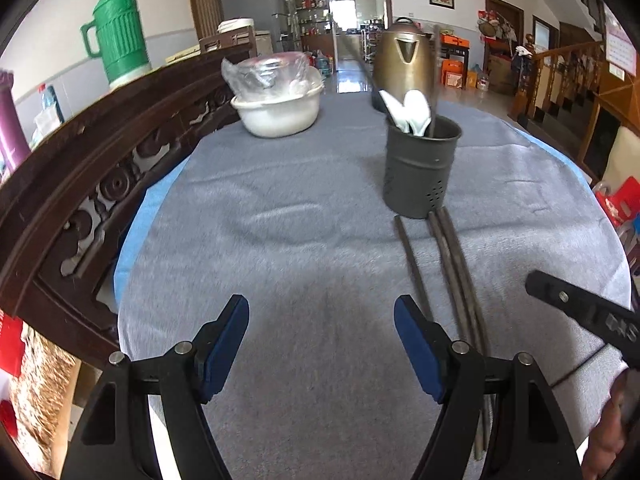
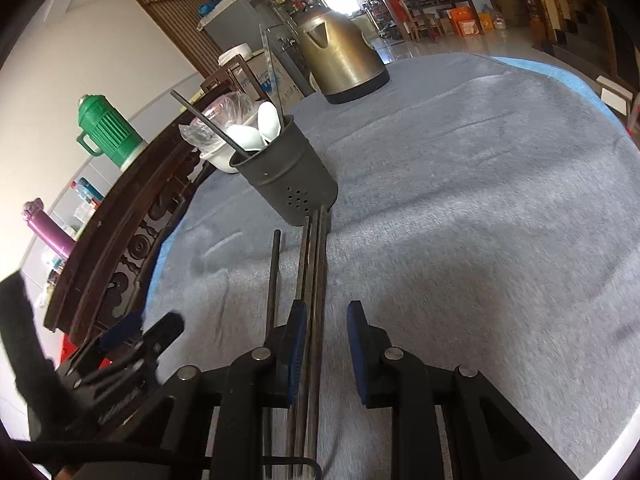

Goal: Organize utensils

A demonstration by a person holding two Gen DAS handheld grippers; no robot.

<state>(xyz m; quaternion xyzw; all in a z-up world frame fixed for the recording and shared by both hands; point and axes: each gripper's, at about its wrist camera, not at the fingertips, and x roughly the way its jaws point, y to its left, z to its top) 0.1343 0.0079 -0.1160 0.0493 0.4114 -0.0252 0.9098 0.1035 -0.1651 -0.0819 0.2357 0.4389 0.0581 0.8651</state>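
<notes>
Grey cloth covered the surface (image 1: 304,216) in the left view; the holder (image 1: 420,168) held white spoons (image 1: 412,114), three chopsticks (image 1: 448,264) lay loose, left tongs (image 1: 322,340) gaped empty. Right view: right tongs (image 2: 326,344) stood open astride two chopsticks, not yet gripped.

A table (image 1: 304,240) is covered with a grey cloth (image 1: 280,360) over a blue one. On it are seen a dark utensil holder (image 1: 420,168), loose chopsticks (image 1: 452,264) touching its base, a white bowl (image 1: 278,114) and a brass kettle (image 1: 404,60) — all well apart.
</notes>
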